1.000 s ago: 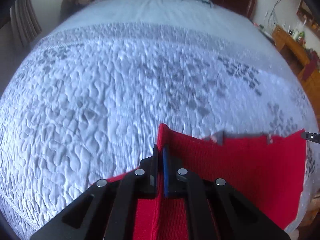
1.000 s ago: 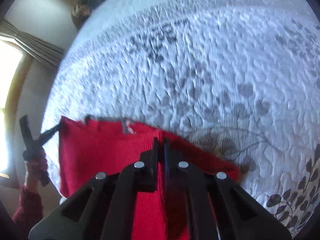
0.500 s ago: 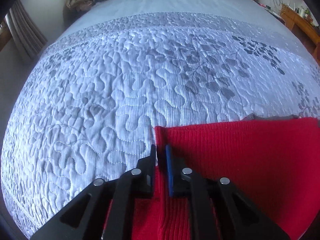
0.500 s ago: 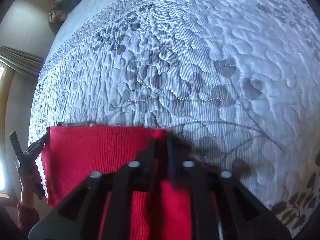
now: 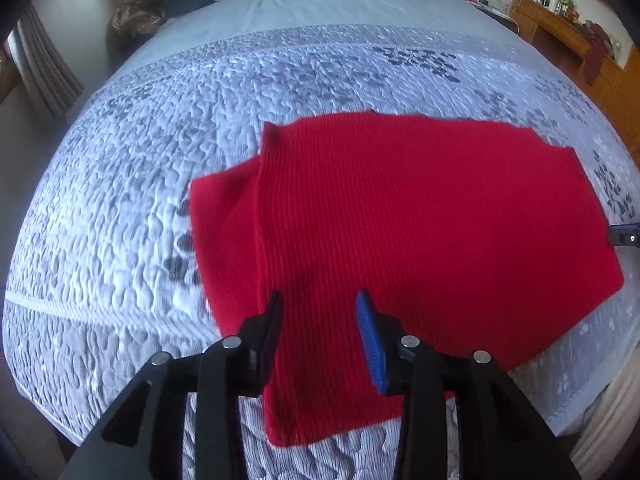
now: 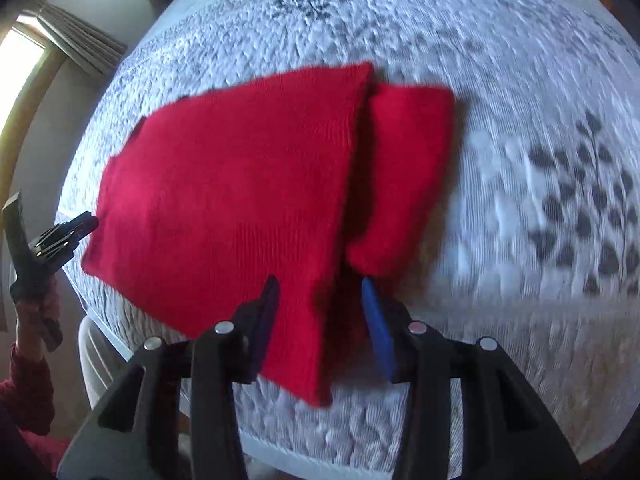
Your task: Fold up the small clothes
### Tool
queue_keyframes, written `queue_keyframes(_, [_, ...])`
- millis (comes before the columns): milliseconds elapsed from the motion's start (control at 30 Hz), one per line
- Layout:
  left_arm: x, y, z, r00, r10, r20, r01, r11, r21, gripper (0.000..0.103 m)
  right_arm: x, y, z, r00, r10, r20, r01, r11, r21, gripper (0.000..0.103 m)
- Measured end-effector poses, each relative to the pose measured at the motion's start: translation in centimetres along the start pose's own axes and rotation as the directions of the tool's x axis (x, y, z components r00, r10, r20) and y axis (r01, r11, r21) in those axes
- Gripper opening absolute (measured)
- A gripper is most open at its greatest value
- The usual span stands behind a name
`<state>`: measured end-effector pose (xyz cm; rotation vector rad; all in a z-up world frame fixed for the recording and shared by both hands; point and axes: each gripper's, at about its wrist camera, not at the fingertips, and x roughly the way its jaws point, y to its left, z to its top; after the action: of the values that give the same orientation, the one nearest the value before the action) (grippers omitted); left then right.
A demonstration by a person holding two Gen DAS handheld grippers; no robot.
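Quilted pale-grey fabric with a dark leaf print covers the bed [image 5: 152, 168], the widest thing in both wrist views, and it serves as the flat working surface for the folding. On it, near the bed's near edge, lies the red knit garment [image 5: 420, 232], spread flat with one layer folded over another; a narrower red panel [image 6: 404, 168], probably a sleeve or side folded under, sticks out past the upper layer's edge. The top layer sits squarely across the lower one, which suggests the fold is laid down and let go so the cloth can settle.

The left gripper [image 5: 320, 332] hovers over the garment's near left part, its jaws opening, with only the knit lying beneath the gap and nothing pinched. The right gripper [image 6: 320, 312] hangs above the near right part, over the seam where the two layers meet; its jaws are also opening and its pads press on nothing. In the right wrist view the left gripper appears small at the far left, held in a hand [image 6: 34, 312] with a red sleeve.
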<state>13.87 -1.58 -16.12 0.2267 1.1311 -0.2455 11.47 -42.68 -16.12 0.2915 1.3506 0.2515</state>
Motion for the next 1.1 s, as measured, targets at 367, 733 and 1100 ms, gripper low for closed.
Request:
queue_keyframes(367, [0.8, 0.0, -3.2, 0.999, -0.004, -0.047, 0.002, 0.999, -0.054, 0.038, 1.3, 0.6, -3.7, 0.997, 0.050, -0.053, -0.047, 0.997, 0.054, 0.006])
queue_keyframes(733, [-0.3, -0.4, -3.0, 0.999, -0.037, -0.029, 0.034, 0.996, -0.088, 0.038, -0.3, 1.2, -4.2, 0.998, 0.030, -0.059, -0.027, 0.998, 0.050, 0.005])
queue_keyframes(1100, [1.2, 0.2, -2.6, 0.998, -0.050, -0.026, 0.047, 0.993, -0.107, 0.038, 3.6, 0.7, -4.8, 0.994, -0.044, -0.104, 0.051, 0.997, 0.059, 0.006])
